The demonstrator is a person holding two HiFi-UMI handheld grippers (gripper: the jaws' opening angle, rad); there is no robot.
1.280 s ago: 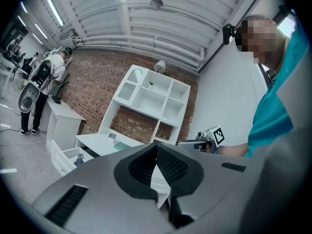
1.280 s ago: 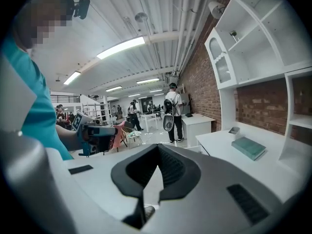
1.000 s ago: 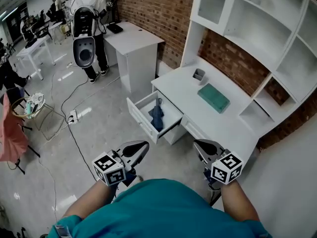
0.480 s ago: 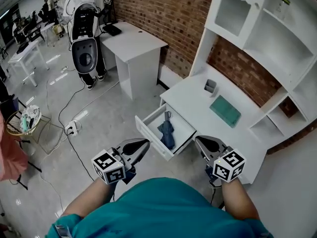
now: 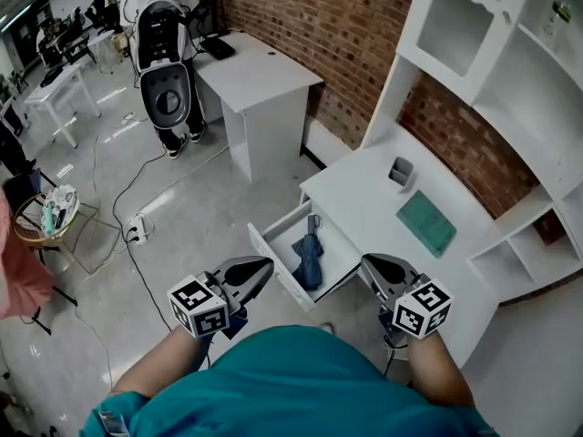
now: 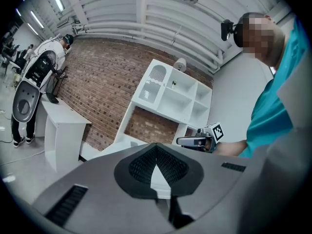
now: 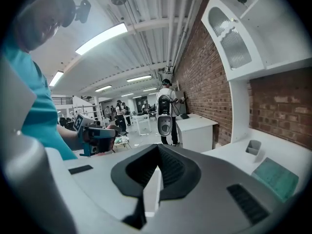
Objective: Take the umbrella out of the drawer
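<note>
- The room, a workshop with a bare floor (image 5: 182, 198) and a brick wall (image 5: 328, 44), has slid back in the head view over the last second. The person has walked up to the furniture.
- The white surface (image 5: 360, 198) sat higher and farther off a second ago. It now fills the right half of the head view, close in front of the person.
- The drawer (image 5: 282, 271) stands pulled out from the surface's front, as before. It was well ahead of the tools and now lies just ahead of them, between the two.
- The umbrella (image 5: 310, 258), dark blue and folded, lies inside the drawer along its length. Nothing touches it.
- A teal pad (image 5: 426, 223) and a grey cup (image 5: 399, 171) rest on the surface, unmoved.
- The left tool (image 5: 262, 268) is closed and empty, near the drawer's front but apart from it.
- The right tool (image 5: 369, 264) is also closed and empty, near the drawer's right side.
- Judged from this, the approach is nearly done and no grasp has begun. A tool must first open, then reach down into the drawer for the umbrella.
</note>
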